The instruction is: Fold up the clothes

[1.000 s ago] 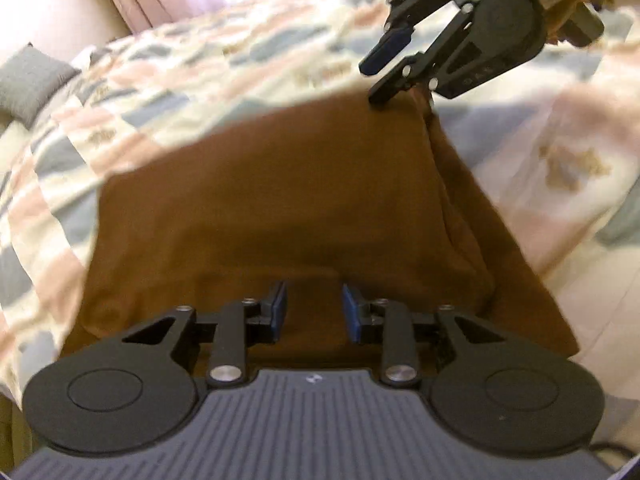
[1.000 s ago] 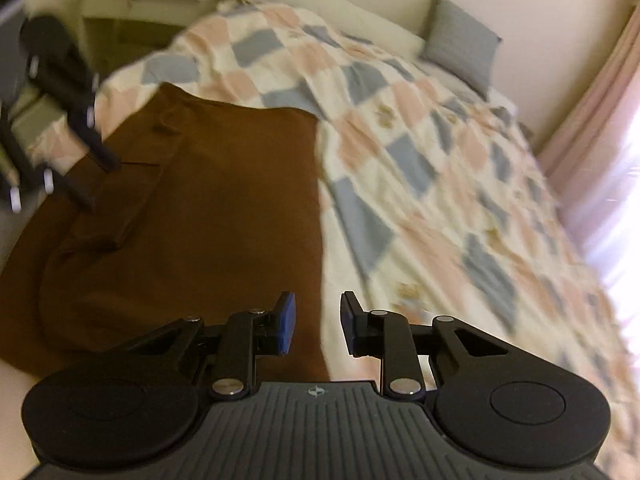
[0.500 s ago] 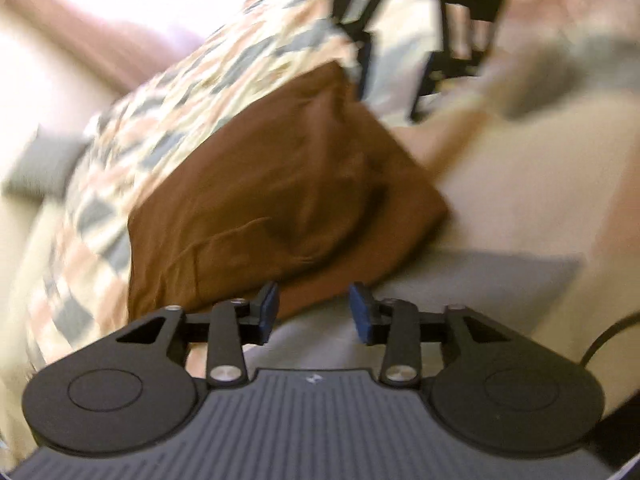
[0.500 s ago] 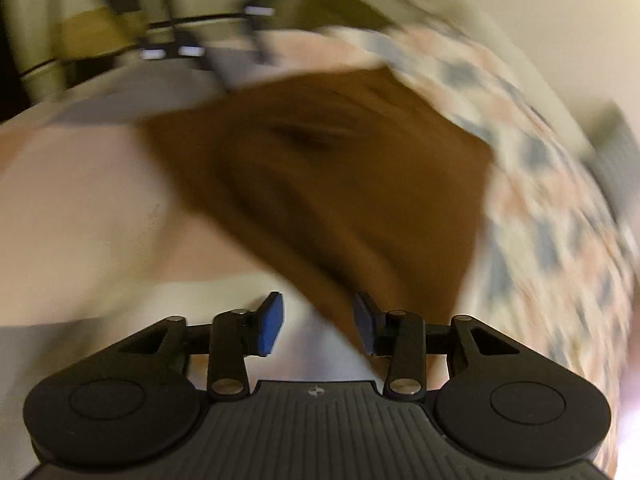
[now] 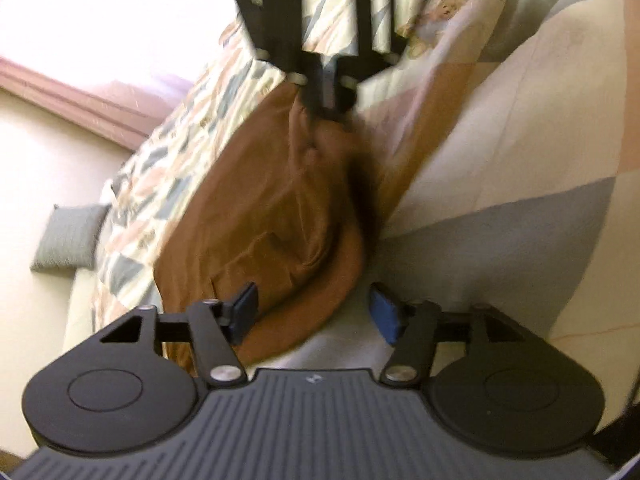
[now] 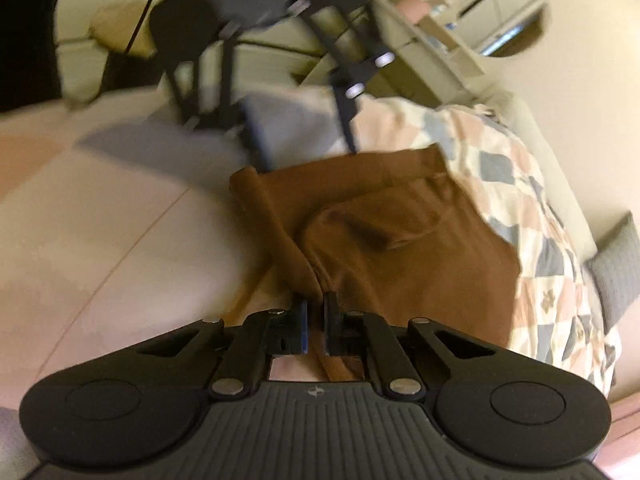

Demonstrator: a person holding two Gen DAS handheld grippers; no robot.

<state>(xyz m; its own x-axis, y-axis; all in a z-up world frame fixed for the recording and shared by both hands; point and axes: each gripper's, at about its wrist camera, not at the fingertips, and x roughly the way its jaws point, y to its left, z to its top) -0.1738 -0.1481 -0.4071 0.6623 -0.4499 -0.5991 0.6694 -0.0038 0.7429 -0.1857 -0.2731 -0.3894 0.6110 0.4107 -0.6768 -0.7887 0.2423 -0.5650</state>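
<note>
The bed [image 5: 540, 128], under a patchwork quilt [image 6: 532, 184] of cream, pink and grey-blue squares, carries the one thing to be folded: a brown garment [image 6: 420, 248] lying at the bed's near edge, with a grey cushion [image 5: 66, 240] far off to the left at the head end. In the right wrist view the garment spreads from the right claw towards the far right, with a doubled flap or pocket lying on top of it; what kind of garment it is cannot be told for sure. It looks light, soft and limp, the sort of cloth that sags and creases wherever it is not held, neither slippery nor fragile. A corner or hem edge seems the best hold, and two corners of the same edge would keep it from bunching.

Its long axis, as far as the blur allows, runs from the near edge of the bed away towards the cushion, and the short near edge stretches between the two claws.

The right claw [image 6: 315, 322] has just been closing and now pinches a gathered corner of the brown cloth. The left claw [image 5: 314, 312] has just been opening; its pads [image 5: 245, 308] stand apart over the other near corner, gripping nothing
</note>
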